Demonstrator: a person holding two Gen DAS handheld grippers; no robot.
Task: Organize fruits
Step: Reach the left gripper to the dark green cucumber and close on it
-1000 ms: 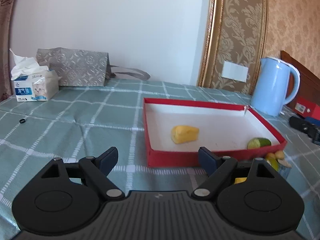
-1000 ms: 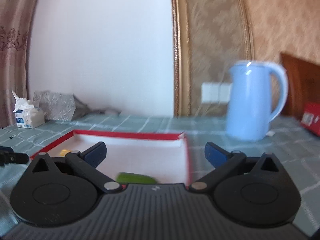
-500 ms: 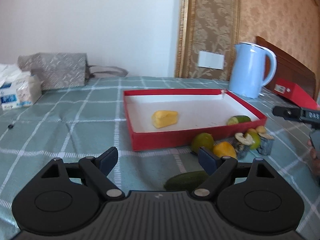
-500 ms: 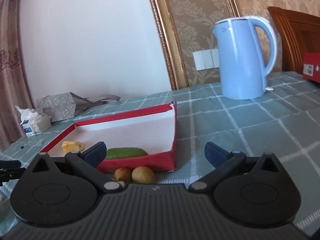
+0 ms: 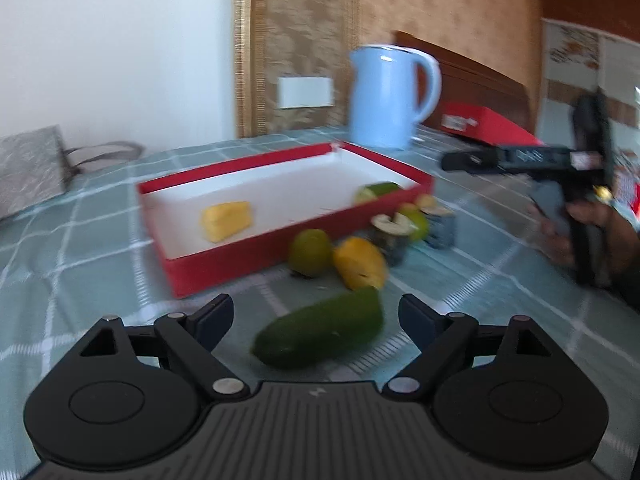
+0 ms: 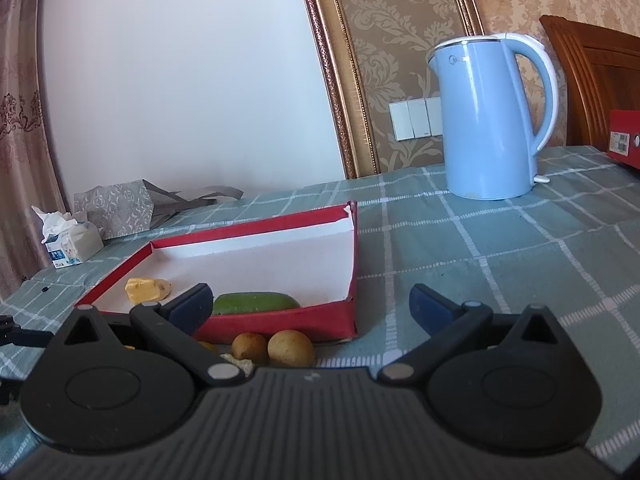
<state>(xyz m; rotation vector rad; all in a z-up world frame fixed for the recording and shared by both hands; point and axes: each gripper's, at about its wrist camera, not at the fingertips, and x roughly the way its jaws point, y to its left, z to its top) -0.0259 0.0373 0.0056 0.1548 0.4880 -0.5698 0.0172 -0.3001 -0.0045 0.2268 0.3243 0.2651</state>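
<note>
Lying on checked green cloth over the worktop [image 6: 500,248]: red box [image 5: 248,248], shallow, white-lined, lid off.

Contents of box: yellow fruit wedge [image 5: 226,221] toward the near-left part of the floor; green fruit [image 5: 378,191] against the wall at the far-right corner. Same two pieces seen from the right wrist view as yellow wedge [image 6: 146,289] and long green piece [image 6: 256,303] along the near wall. Rest of the white floor bare.

Outside box, on the cloth just beside its near wall: round green fruit [image 5: 311,253], touching or nearly touching yellow-orange fruit [image 5: 360,262]; behind these a cluster of small cut pieces [image 5: 412,224], blurred, kind not readable. Nearest of all, dark green elongated fruit [image 5: 320,330], lying between the fingers of the left tool [image 5: 316,316], fingers spread wide and not touching it. Two small brown round fruits [image 6: 274,347] against the box's outer wall, just ahead of the right tool [image 6: 310,306], fingers likewise spread apart, nothing gripped.

Also on worktop: light blue electric kettle [image 6: 490,120] upright, beyond box; tissue pack [image 6: 70,242] and grey patterned bag [image 6: 120,208] near wall; second red box [image 5: 484,126] behind kettle. Hand [image 5: 592,236] on right tool's handle, at right of the left wrist view.
</note>
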